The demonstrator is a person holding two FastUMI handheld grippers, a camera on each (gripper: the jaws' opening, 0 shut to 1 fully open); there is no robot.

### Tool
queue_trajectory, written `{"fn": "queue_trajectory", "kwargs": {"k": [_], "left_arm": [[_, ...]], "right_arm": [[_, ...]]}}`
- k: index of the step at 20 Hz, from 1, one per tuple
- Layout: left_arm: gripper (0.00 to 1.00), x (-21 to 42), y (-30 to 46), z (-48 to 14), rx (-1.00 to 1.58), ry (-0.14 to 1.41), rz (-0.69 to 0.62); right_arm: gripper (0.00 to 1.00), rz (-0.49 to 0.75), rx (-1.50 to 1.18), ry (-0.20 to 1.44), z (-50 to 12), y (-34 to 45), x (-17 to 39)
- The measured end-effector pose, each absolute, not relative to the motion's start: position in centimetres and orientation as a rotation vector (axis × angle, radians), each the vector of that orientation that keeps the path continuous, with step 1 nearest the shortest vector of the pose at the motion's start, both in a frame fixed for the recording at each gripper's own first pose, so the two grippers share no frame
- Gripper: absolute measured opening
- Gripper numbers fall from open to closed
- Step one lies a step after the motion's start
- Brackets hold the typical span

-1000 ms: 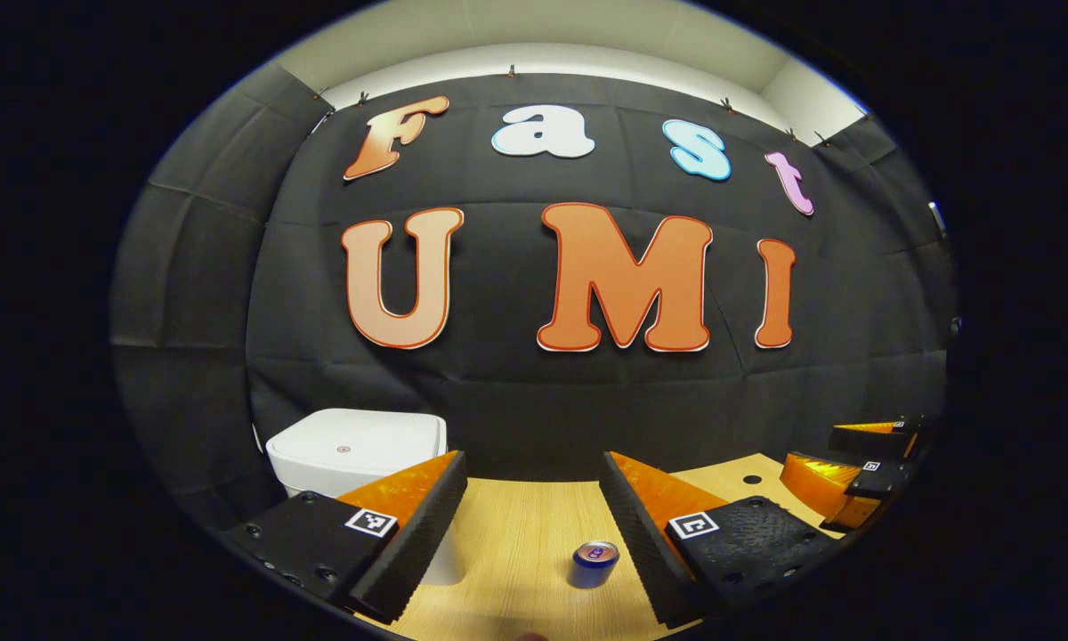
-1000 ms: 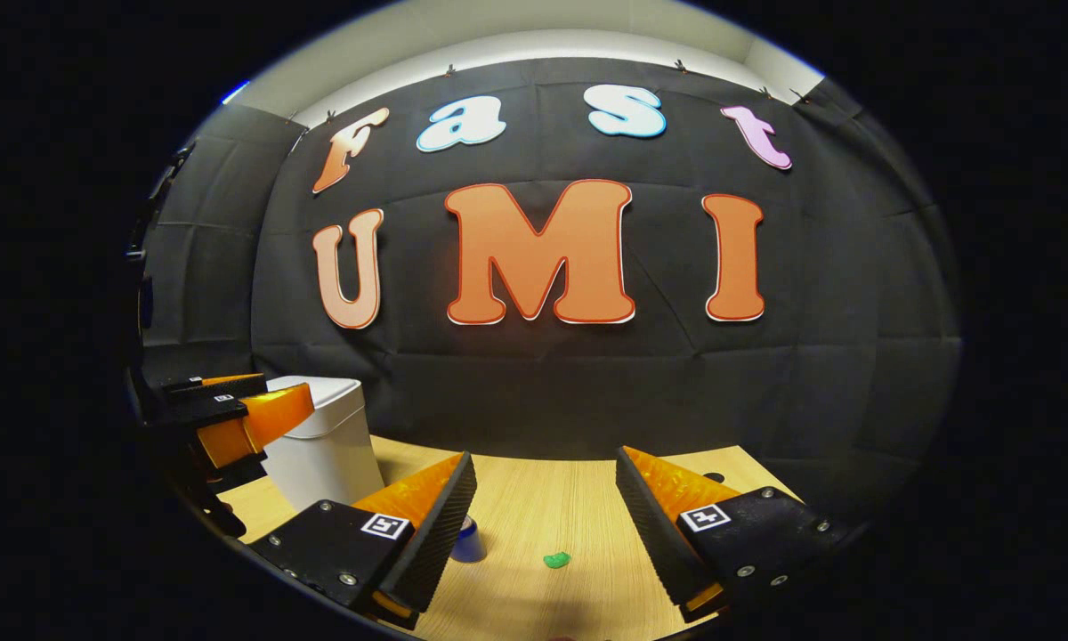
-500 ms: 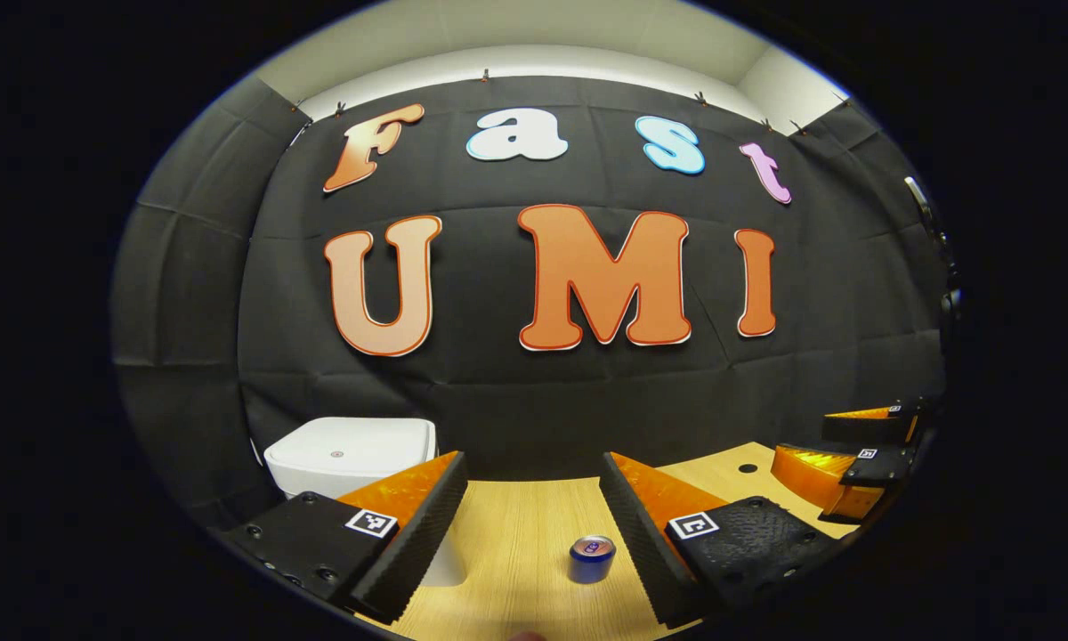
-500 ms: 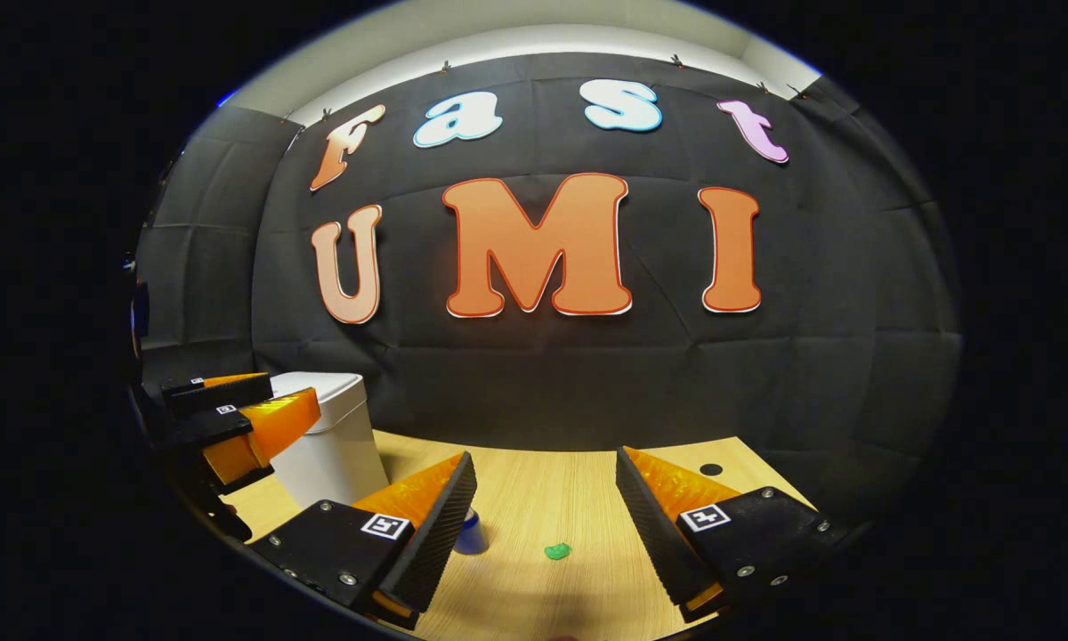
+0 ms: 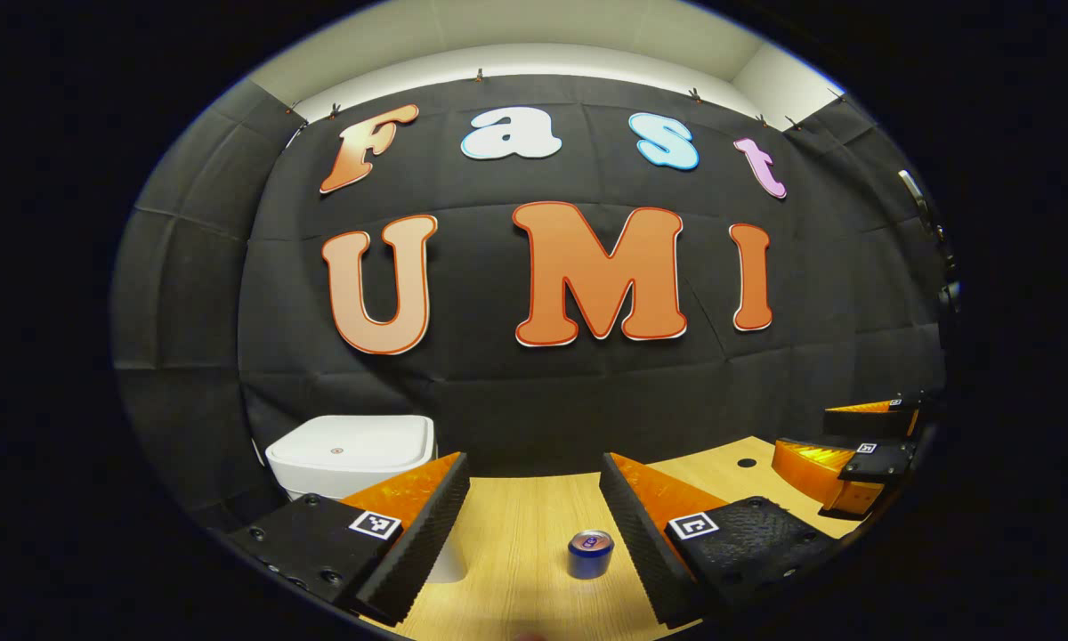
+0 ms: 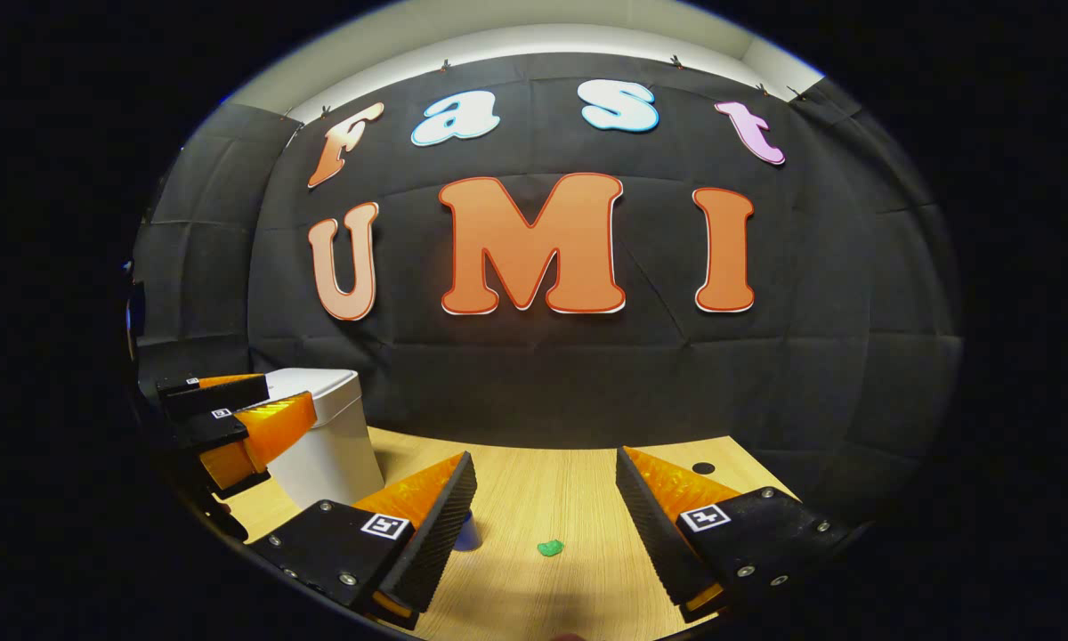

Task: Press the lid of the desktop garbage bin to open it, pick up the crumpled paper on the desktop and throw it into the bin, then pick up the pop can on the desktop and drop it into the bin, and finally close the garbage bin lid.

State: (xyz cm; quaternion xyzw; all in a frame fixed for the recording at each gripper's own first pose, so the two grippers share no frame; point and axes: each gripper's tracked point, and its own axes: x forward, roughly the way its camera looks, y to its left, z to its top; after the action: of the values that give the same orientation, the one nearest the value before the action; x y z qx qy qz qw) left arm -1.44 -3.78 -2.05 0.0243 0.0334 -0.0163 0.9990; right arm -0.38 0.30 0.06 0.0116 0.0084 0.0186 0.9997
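Step in hand: by my judgement the first one, pressing the bin lid; the lid lies flat and closed.
Bin: white bin (image 5: pixel 349 456) stands at the back left of the surface (image 5: pixel 516 534), against the wall cloth; its lid (image 5: pixel 351 442) faces up with a small mark at its middle.
Left tongs: left tongs (image 5: pixel 534 525) are spread wide and hold nothing; the bin lies ahead and to their left, partly behind the left finger.
Right tongs: right tongs (image 6: pixel 543 525) are spread wide too and hold nothing; from them the bin (image 6: pixel 334 441) lies well off to the left, with the left tongs (image 6: pixel 231 418) just beside it.
Nearer hand: the left, clearly.
Can: blue can (image 5: pixel 590 554) stands upright between the left tongs' fingers, apart from both.
Paper: small green paper ball (image 6: pixel 549 547) lies on the surface between the right tongs' fingers.
Coming move: likely a swing left and down onto the lid.
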Motion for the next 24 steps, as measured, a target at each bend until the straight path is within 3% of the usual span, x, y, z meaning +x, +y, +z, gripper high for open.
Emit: {"fn": "queue_trajectory", "kwargs": {"k": [7, 8, 9, 10, 13, 14, 15, 16, 24], "left_arm": [[0.92, 1.2, 3.5, 1.7, -0.002, 0.022, 0.109], [0.79, 1.9, 5.2, 2.2, -0.005, 0.017, 0.14], [0.75, 2.9, 7.1, 2.3, -0.01, 0.025, 0.171], [0.6, 3.8, 8.9, 2.2, -0.023, 0.037, 0.196], [0.36, 5.7, 12.4, -0.5, -0.086, 0.146, 0.205], [0.17, 6.1, 14.0, -1.7, -0.095, 0.191, 0.233], [0.12, 6.5, 15.3, -2.7, -0.102, 0.226, 0.244], [0.0, 6.7, 16.1, -3.2, -0.108, 0.253, 0.242], [0.0, 9.7, 19.0, -7.8, -0.121, 0.366, 0.175]], "right_arm": [[0.94, 0.03, 0.024, 0.021, 0.0, 0.0, -0.3], [0.94, 0.03, 0.026, 0.022, 0.0, 0.0, -0.2], [0.94, 0.03, 0.027, 0.024, -0.1, 0.0, -0.1], [0.94, 0.029, 0.028, 0.025, -0.1, 0.0, -0.1], [0.94, 0.025, 0.026, 0.028, -0.3, -0.3, -0.1], [0.94, 0.022, 0.027, 0.029, -0.3, -0.3, 0.0], [0.94, 0.019, 0.029, 0.03, -0.4, -0.4, 0.1], [0.94, 0.016, 0.031, 0.031, -0.4, -0.5, 0.2], [0.94, 0.0, 0.026, 0.064, -1.6, -0.7, 1.0]]}}
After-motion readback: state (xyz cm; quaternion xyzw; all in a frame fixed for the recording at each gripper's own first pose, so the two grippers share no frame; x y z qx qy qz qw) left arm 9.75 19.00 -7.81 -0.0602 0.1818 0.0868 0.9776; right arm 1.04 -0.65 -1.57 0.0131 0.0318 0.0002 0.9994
